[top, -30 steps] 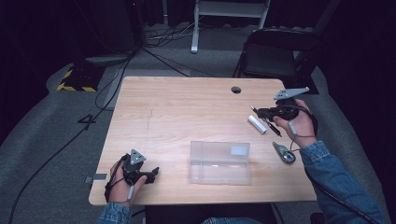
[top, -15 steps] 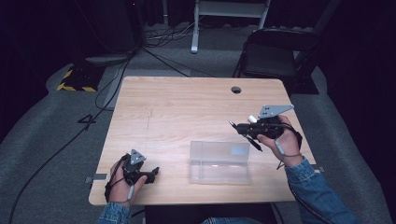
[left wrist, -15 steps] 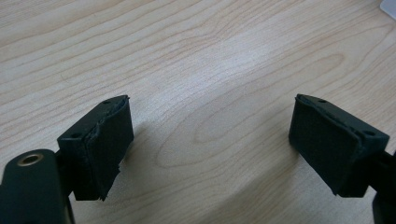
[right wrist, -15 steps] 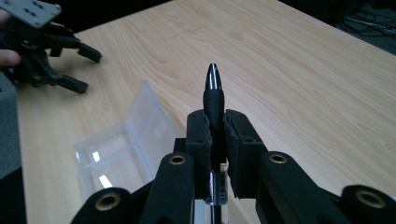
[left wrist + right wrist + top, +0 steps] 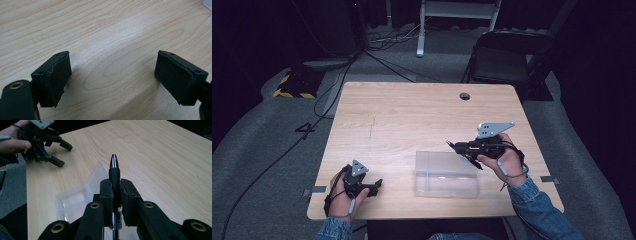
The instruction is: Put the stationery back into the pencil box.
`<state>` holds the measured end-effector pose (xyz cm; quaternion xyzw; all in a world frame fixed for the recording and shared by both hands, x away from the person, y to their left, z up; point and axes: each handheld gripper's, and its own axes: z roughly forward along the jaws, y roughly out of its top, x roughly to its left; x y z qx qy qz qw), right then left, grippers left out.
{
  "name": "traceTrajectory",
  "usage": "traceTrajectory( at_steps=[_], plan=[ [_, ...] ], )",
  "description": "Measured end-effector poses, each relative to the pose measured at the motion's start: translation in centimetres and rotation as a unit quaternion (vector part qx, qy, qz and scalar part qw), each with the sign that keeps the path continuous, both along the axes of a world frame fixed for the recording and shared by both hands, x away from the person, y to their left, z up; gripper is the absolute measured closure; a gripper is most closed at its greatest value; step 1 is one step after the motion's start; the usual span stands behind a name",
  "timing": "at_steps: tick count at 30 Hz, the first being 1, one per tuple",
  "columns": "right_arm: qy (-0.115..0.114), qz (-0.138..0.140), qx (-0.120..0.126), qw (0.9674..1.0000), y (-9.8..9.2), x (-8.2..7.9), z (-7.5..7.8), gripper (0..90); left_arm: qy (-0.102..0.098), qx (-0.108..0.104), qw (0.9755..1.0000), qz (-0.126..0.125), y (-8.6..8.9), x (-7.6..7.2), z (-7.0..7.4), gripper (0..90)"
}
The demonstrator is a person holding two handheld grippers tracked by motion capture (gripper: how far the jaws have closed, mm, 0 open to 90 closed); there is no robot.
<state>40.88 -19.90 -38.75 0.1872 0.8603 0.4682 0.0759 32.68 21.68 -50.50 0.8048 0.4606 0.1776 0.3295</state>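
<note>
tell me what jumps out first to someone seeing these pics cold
The black pen clamped between the right gripper's fingers catches the eye first, its silver tip pointing out over the wooden table. Just below it sits a clear plastic box near the table's front edge. At the front left corner, the left gripper rests with its fingers wide apart over bare wood.

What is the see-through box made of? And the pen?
The box looks like clear plastic: the table's wood grain shows through its glossy walls. The pen, pinched in the right claw, seems to be matte black plastic with a shiny tip, perhaps metal. The table looks like pale wood or laminate.
</note>
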Motion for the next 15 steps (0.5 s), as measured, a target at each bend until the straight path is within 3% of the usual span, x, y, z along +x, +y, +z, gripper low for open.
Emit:
traceTrajectory(
  at_steps=[6,15],
  plan=[
    [-0.012,0.024,-0.007,0.9996,0.8,-0.3,-0.5,80.6,0.001,0.000,1.0000,-0.001,0.0,0.0,0.0,14.3],
    [-0.001,0.051,-0.019,0.9985,1.6,-0.5,-2.6,80.6,0.001,0.000,1.0000,-0.001,0.0,0.0,0.0,14.3]
  ],
)
